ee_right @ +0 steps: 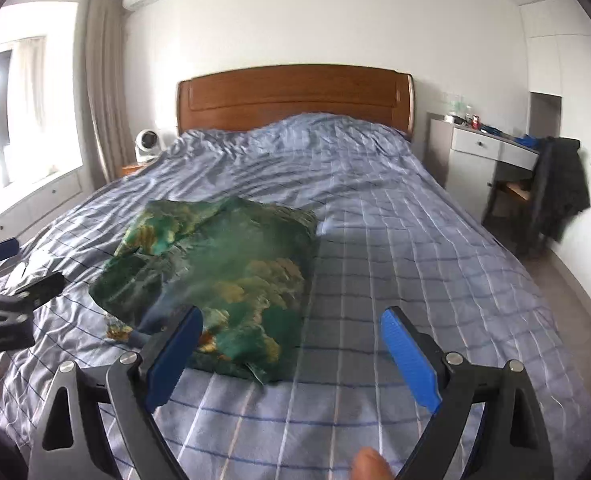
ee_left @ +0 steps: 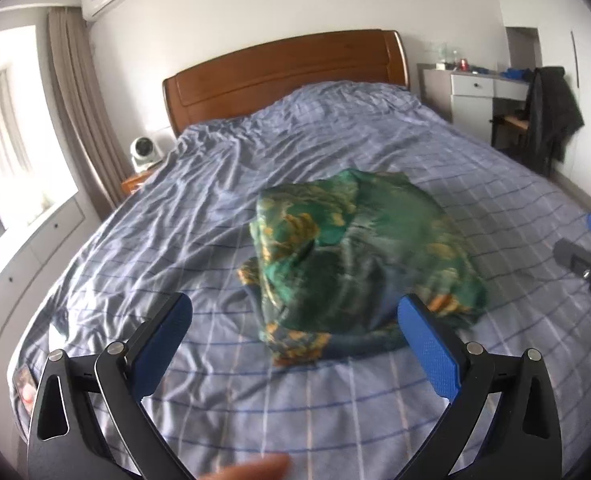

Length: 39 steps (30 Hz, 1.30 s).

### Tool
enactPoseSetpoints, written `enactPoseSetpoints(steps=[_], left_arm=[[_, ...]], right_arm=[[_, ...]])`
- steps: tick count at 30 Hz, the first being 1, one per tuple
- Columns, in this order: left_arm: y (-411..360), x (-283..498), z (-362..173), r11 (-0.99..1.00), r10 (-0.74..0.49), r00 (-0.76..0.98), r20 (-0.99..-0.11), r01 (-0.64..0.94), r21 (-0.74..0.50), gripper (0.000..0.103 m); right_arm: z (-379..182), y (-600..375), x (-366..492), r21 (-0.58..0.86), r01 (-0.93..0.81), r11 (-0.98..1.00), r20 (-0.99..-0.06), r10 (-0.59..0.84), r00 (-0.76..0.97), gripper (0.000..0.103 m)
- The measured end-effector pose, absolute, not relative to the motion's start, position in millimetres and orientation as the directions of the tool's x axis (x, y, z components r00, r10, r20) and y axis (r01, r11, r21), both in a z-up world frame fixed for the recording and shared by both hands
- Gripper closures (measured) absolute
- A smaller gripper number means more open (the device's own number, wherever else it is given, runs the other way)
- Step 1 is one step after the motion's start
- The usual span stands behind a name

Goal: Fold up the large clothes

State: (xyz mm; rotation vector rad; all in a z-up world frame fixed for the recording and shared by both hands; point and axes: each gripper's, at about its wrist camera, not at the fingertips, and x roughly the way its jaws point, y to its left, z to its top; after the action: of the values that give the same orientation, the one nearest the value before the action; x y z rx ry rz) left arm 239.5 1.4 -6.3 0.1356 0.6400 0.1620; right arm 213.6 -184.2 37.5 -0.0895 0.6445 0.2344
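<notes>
Garment: a green cloth with an orange-yellow print, lying as a compact, roughly rectangular bundle on the bed, toward the foot and well short of the wooden headboard. Its layers sit one upon another and a dark blue edge shows beneath the near side, so the folding appears largely done; whether a further fold is intended cannot be told. Motion blur softens the finer creases.

Left claw: both blue pads spread wide with only bed cover between them; it holds nothing and hangs above the near edge of the bundle. Right claw: likewise spread wide and empty, with its left pad overlapping the bundle's near corner in view but not pressing it. The wide stance and clear gap suggest that the cloth has been let go and left to rest under its own weight. A fingertip of the person shows at the lower edge of the right wrist view.

Containers: no basket or box is on the bed. A white desk with a closed drawer stands right of the headboard, with small items on top too small to name. A dark jacket hangs over a chair beside it.
</notes>
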Motion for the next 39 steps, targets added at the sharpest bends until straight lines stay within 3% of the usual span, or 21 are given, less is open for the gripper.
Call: enactPoseSetpoints(steps=[7, 9, 15, 23, 39], left_arm=[[-6, 215, -2, 0.987, 0.163, 0.784, -0.599, -0.125, 0.105, 0.000], [-6, 209, -4, 0.987, 0.162, 0.781, -0.603, -0.134, 0.091, 0.000], [-14, 197, -15, 0.974, 0.229, 0.760, -0.609, -0.179, 0.142, 0.000], [-16, 176, -20, 0.971, 0.236, 0.737, -0.633, -0.207, 0.121, 0.000], [-17, 154, -8, 0.987, 0.151, 0.717, -0.680, -0.151, 0.060, 0.000]], right_arm=[[38, -191, 198, 0.020, -0.233, 0.972, -0.631, 0.193, 0.752, 0.009], [38, -185, 188, -0.015, -0.228, 0.974, -0.632, 0.168, 0.757, 0.000], [39, -170, 160, -0.038, -0.248, 0.968, -0.641, 0.166, 0.749, 0.000], [35, -162, 140, -0.055, -0.229, 0.972, -0.669, 0.134, 0.731, 0.000], [45, -157, 119, -0.103, -0.238, 0.966, -0.701, 0.099, 0.706, 0.000]])
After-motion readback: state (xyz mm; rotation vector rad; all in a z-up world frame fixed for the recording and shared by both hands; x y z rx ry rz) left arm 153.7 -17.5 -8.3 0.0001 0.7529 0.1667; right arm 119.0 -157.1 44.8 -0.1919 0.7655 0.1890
